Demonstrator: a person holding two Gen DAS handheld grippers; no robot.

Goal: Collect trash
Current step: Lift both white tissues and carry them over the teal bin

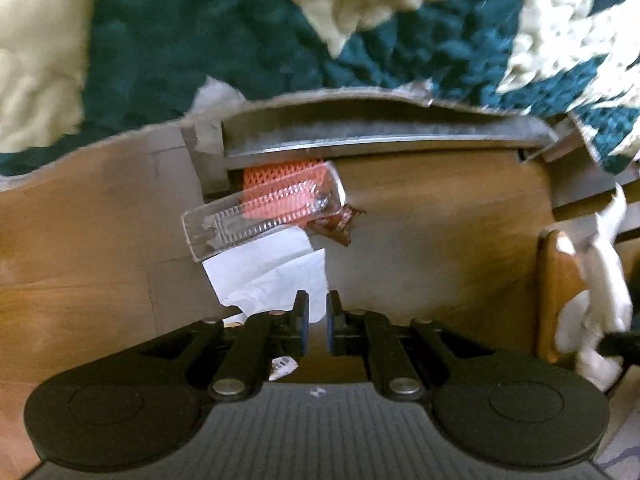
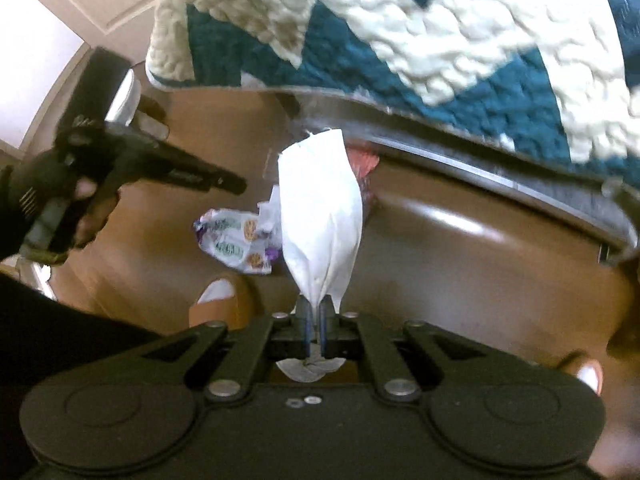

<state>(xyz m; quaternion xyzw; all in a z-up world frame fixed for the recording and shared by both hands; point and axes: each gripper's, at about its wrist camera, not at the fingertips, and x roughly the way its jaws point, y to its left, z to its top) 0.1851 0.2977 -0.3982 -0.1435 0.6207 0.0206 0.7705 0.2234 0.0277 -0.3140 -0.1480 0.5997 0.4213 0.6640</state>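
Pinched tight in my right gripper [image 2: 315, 310] is a white tissue [image 2: 320, 216], hanging clear above the wooden floor [image 2: 460, 276]. My left gripper [image 1: 317, 316] stands with a narrow gap between its fingers and nothing in it. Only its view shows white paper [image 1: 276, 272], a clear plastic piece [image 1: 260, 216] and a brown wrapper [image 1: 340, 222] near the bed rail [image 1: 380, 140]. Only the right view shows a printed snack wrapper [image 2: 236, 246] farther from that rail, and the left gripper beside it in my hand [image 2: 86, 216]. A teal-and-cream quilt [image 2: 400, 40] overhangs the rail; something orange [image 1: 280, 174] sits under it. Floor beside the rail lies open.
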